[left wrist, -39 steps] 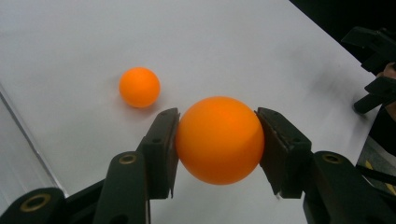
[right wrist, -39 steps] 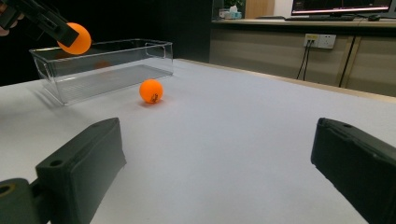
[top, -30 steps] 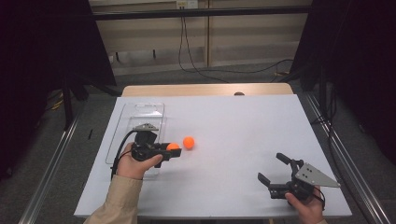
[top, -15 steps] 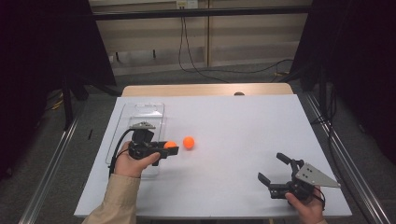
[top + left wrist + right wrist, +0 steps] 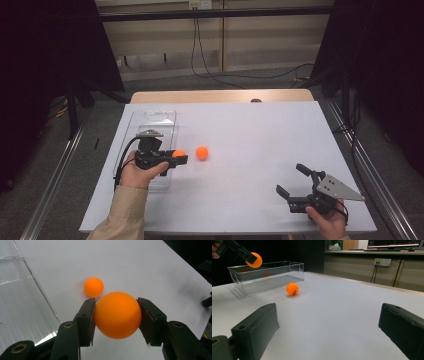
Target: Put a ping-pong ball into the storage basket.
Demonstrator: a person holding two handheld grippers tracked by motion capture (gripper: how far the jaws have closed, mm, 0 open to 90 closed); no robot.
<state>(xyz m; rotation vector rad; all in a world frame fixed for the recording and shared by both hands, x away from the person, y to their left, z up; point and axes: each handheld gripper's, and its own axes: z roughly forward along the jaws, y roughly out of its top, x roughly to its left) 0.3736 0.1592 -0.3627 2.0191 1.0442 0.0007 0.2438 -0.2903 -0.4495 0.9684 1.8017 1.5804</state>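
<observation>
My left gripper (image 5: 179, 156) is shut on an orange ball (image 5: 117, 314) and holds it in the air at the right edge of a clear plastic box (image 5: 150, 125). The left gripper view shows both pads (image 5: 88, 321) pressing on the ball's sides. A second orange ball (image 5: 202, 152) lies on the white table just right of the held one. Near the table's front right corner, my right gripper (image 5: 293, 179) rests open with nothing between its jaws. From the right gripper view I see the held ball (image 5: 254, 260) above the box (image 5: 267, 276) and the loose ball (image 5: 292, 289) in front of it.
The white table top (image 5: 260, 135) stretches between the two hands. Dark frame posts stand at both sides, and cables run along the wall behind the table. The table's front edge runs just below my right hand.
My left hand has drawn the held ball a little leftward, away from the loose ball and nearer the box. The right gripper has kept still.
</observation>
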